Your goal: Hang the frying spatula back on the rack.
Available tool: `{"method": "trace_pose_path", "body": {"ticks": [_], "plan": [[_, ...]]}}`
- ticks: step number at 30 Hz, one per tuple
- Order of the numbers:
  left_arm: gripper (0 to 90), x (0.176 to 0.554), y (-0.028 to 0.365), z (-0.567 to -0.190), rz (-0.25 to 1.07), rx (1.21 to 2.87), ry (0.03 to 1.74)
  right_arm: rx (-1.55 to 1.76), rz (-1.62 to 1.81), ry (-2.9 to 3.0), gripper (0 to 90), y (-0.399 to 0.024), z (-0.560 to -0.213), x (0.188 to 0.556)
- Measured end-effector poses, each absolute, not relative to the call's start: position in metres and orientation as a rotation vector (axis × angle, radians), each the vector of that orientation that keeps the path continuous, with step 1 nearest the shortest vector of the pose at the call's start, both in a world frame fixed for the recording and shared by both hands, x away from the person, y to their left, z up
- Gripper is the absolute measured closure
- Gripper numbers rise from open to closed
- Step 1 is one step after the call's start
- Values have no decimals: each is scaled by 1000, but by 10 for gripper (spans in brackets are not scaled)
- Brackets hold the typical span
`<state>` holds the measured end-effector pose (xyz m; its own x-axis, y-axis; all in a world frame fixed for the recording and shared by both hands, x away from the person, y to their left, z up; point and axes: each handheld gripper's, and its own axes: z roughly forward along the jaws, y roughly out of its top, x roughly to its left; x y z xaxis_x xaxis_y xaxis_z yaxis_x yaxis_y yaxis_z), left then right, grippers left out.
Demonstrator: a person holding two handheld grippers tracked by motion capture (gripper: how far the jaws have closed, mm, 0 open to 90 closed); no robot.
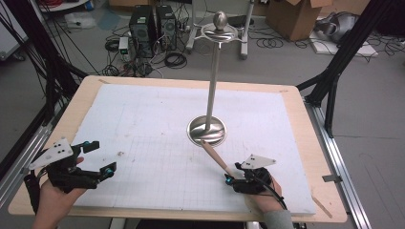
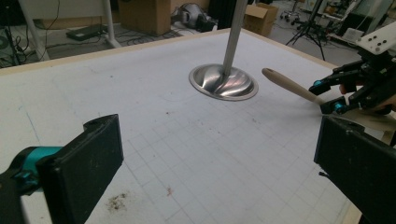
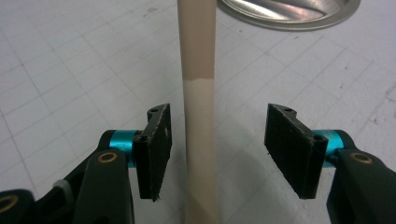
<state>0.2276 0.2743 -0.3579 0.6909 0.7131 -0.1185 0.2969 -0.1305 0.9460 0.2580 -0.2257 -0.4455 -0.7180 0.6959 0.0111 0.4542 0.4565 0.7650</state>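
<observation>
White gridded mat (image 1: 157, 138) | cabled floor (image 1: 95, 33) | right gripper (image 3: 217, 149) part-open astride wooden handle (image 3: 198, 70), left gripper (image 2: 219, 172) wide, empty

A wooden desk (image 1: 325, 157) carries a white gridded mat (image 1: 157, 143), with a small dark smudge of debris (image 2: 114, 201) on it near the close edge. Standing on the mat, a tall metal stand (image 1: 212, 81) rises upright from its round dished base (image 1: 207, 130), topped by a ring and a ball. Beyond the desk, two black computer towers (image 1: 153, 24) sit on the floor among tangled cables (image 1: 174, 59), and a cardboard box (image 1: 296, 16) stands farther right, beside what may be a bag.
</observation>
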Motion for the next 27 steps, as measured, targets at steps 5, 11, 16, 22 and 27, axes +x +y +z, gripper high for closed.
{"method": "trace_pose_path", "body": {"ticks": [5, 11, 16, 22, 27], "plan": [[18, 228, 275, -359, 436, 1720, 821, 971, 1117, 2411, 466, -225, -446, 257], [18, 228, 275, -360, 439, 1720, 824, 998, 1082, 2444, 546, -224, -447, 258], [18, 228, 275, -361, 440, 1725, 828, 985, 1091, 2450, 641, -225, -447, 257], [18, 228, 276, -360, 443, 1724, 827, 944, 1098, 2472, 739, -224, -447, 256], [18, 228, 275, -361, 439, 1727, 826, 923, 1096, 2474, 765, -223, -447, 255]]}}
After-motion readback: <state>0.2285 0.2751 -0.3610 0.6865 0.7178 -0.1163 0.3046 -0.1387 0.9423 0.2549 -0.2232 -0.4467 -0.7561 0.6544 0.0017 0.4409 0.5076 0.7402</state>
